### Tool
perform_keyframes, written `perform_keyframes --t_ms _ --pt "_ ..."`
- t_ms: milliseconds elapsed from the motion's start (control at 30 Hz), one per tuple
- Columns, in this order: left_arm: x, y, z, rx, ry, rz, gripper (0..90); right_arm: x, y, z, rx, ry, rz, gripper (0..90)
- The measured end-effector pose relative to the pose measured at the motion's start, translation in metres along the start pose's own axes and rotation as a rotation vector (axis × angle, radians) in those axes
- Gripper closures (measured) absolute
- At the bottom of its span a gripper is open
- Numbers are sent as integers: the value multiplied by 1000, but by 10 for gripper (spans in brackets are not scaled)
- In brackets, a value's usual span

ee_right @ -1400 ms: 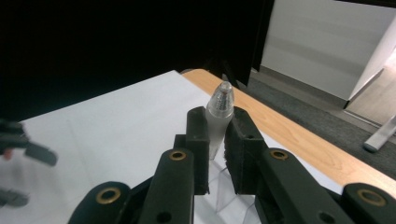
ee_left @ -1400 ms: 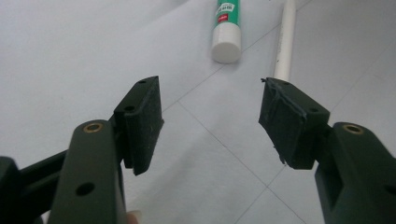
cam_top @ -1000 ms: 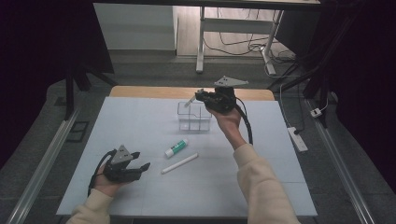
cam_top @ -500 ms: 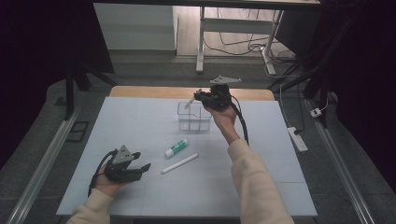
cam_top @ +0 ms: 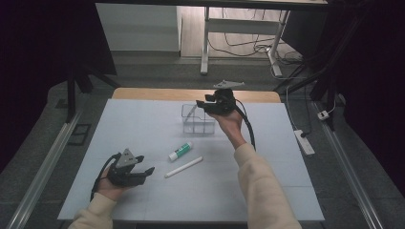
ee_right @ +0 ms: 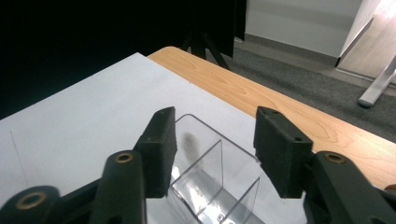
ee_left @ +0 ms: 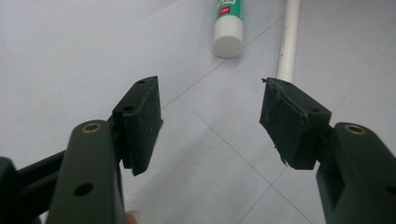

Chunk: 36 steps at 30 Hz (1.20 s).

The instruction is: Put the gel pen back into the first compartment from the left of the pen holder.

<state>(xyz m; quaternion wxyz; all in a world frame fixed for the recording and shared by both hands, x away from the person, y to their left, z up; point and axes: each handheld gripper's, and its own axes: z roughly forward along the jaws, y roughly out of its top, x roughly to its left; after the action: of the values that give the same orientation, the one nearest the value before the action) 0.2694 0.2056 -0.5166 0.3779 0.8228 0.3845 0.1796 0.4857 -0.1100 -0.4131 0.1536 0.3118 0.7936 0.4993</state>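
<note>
2 tools open, right tool (cam_top: 203, 106) over clear box (cam_top: 197, 119)

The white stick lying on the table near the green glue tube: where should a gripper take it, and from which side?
Grip the thin white stick at its middle, coming from above with the jaws across its narrow width. It lies flat and slanted on the pale table mat, apart from the green-and-white glue tube, so the middle likely keeps it balanced.

Ahead of the black left gripper (ee_left: 210, 126) lie a green-and-white glue stick (ee_left: 228, 21) and a white tube (ee_left: 287, 42). Under the black right gripper (ee_right: 212, 140) stands a clear box (ee_right: 212, 179) on the pale sheet (ee_right: 84, 126), the tan wooden table edge (ee_right: 280, 105) beyond.
</note>
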Motion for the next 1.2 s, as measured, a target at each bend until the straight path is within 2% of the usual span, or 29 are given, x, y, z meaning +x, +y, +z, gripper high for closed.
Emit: perform_keyframes --t_ms 167,433,667,833,1067,1200 --pt "0 0 1 2 3 -1 384 5 -6 -8 -22 35 -6 468" --pt "0 0 1 6 3 5 384 13 -22 -23 -20 64 -52 467" --pt "0 1 1 8 4 3 383 15 -41 -46 -23 93 -67 468" --pt "0 1 1 7 7 0 384 15 -56 -63 -29 96 -81 468" --pt "-1 1 2 11 8 2 382 8 -77 -86 -32 95 -67 465" --pt "0 1 2 10 10 1 382 4 -89 -100 -29 75 -74 465"
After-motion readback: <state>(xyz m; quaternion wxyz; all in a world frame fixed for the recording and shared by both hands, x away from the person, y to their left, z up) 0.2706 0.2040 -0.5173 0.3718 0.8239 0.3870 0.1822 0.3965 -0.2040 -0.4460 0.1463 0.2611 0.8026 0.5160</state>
